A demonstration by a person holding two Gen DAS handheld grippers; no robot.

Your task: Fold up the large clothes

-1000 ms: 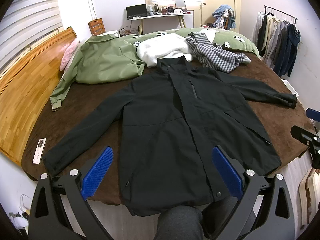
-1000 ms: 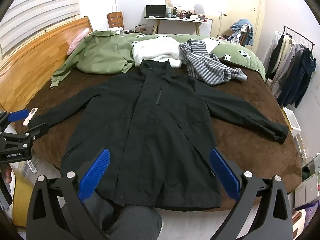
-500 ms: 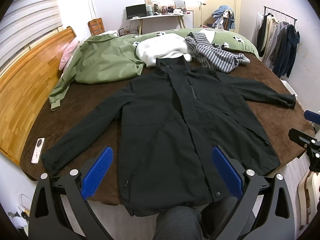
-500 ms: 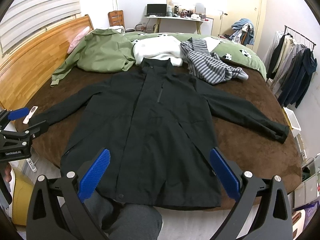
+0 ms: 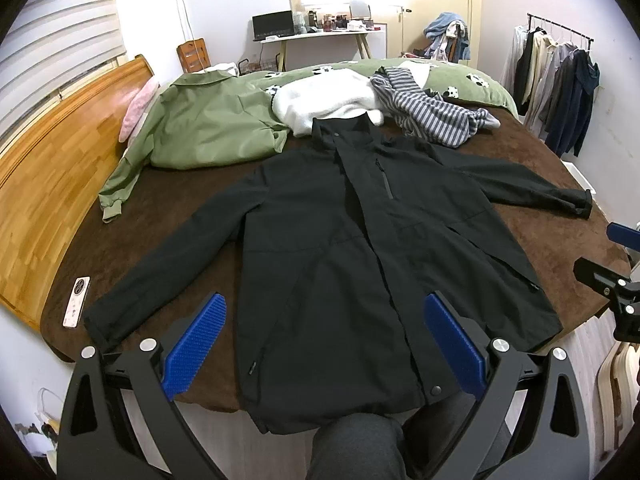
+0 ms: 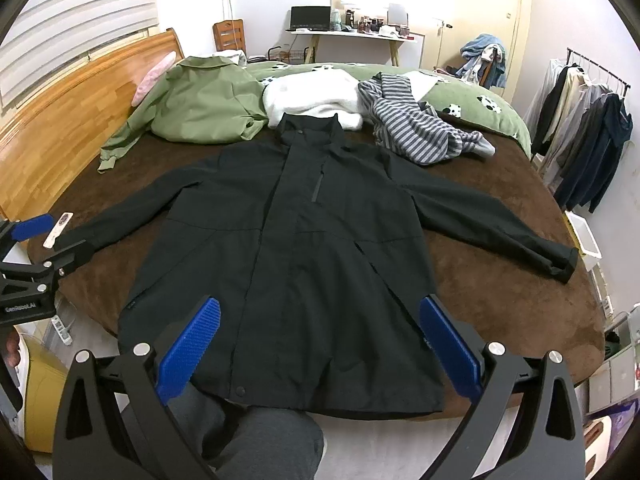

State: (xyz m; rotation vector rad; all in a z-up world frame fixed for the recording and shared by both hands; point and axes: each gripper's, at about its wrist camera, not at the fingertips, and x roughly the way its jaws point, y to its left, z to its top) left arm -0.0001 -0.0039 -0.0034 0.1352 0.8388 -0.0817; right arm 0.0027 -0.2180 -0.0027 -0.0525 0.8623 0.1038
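A large black jacket (image 5: 352, 248) (image 6: 304, 240) lies front up and spread flat on the brown bed cover (image 5: 172, 192), collar away from me, both sleeves stretched out sideways. Its hem hangs over the near bed edge. My left gripper (image 5: 326, 320) hovers open above the hem, blue pads wide apart, holding nothing. My right gripper (image 6: 318, 324) is likewise open over the hem, a little to the right. Each gripper shows at the edge of the other's view.
Beyond the collar lie a green jacket (image 5: 208, 128), a white fleece (image 5: 324, 100) and a striped garment (image 5: 432, 116). A white remote (image 5: 76, 302) rests at the left bed corner. A person's knee (image 5: 356, 444) is below the hem. A wooden headboard (image 5: 52, 168) lines the left, a clothes rack (image 5: 560, 80) the right.
Both grippers have drifted slightly; the jacket sits a touch higher in the views. Nothing was grasped, and the jacket has not moved on the bed.
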